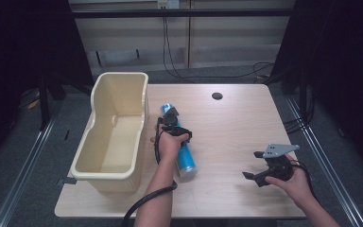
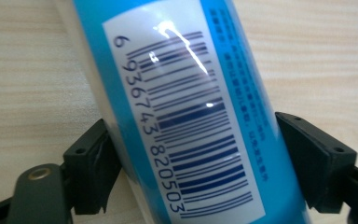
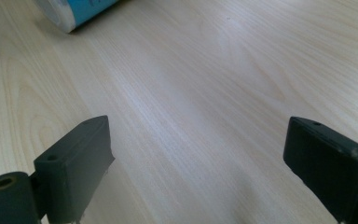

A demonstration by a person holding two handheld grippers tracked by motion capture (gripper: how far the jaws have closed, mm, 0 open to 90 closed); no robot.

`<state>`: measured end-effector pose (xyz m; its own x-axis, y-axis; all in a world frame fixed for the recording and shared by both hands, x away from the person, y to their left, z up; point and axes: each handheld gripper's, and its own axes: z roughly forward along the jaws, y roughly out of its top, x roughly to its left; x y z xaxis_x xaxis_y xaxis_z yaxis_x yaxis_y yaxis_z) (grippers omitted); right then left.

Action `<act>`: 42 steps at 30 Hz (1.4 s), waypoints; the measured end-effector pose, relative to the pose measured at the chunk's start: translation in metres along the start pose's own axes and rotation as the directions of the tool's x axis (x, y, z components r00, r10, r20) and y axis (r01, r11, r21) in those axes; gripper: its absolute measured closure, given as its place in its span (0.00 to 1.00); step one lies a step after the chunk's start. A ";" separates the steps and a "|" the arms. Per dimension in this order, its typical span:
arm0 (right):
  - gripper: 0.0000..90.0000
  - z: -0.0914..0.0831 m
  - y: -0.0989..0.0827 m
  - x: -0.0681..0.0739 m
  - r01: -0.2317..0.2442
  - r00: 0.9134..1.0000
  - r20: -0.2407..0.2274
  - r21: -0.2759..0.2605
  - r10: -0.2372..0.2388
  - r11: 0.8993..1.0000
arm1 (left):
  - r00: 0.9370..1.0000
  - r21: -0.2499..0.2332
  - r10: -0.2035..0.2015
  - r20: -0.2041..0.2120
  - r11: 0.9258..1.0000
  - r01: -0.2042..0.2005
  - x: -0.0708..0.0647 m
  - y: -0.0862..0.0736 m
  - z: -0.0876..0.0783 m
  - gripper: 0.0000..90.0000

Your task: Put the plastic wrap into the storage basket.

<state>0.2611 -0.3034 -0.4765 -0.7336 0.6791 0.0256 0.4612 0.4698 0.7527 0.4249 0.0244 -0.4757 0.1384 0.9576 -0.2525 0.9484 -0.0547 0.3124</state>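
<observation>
A blue cylindrical bottle [image 1: 185, 160] with a white barcode label [image 2: 186, 126] lies on the wooden table [image 1: 231, 127], pointing away from me. My left gripper [image 1: 170, 124] reaches over its far half from above. In the left gripper view both black jaws sit against the bottle's sides, so it is shut on the bottle. My right gripper [image 1: 251, 164] hovers low over the table at the front right, well apart from the bottle, jaws wide open with only bare wood between them [image 3: 198, 154]. The bottle's pale end [image 3: 70, 14] shows at the top left of the right gripper view.
A tall cream plastic bin [image 1: 123, 80] stands on the table's left side, right beside the bottle and my left hand. A dark round hole [image 1: 217, 96] sits near the table's far edge. Cables run across the floor behind the table.
</observation>
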 end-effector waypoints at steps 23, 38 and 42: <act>0.09 0.001 0.000 0.000 0.005 1.000 -0.002 0.005 -0.005 1.000 | 0.997 0.105 -0.064 -0.049 0.992 0.069 -0.004 0.003 -0.007 0.35; 0.09 0.000 0.001 0.001 0.007 1.000 -0.014 -0.012 -0.007 1.000 | 0.995 0.173 0.092 0.027 0.980 -0.095 -0.017 0.007 -0.039 0.36; 0.09 0.000 0.001 0.002 0.009 1.000 -0.008 -0.016 -0.009 1.000 | 0.994 0.183 0.095 0.054 0.978 -0.103 -0.019 0.008 -0.050 0.36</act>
<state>0.2601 -0.3021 -0.4755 -0.7418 0.6701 0.0241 0.4462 0.4666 0.7637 0.4157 0.0202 -0.4229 0.2430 0.9315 -0.2708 0.9652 -0.2042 0.1636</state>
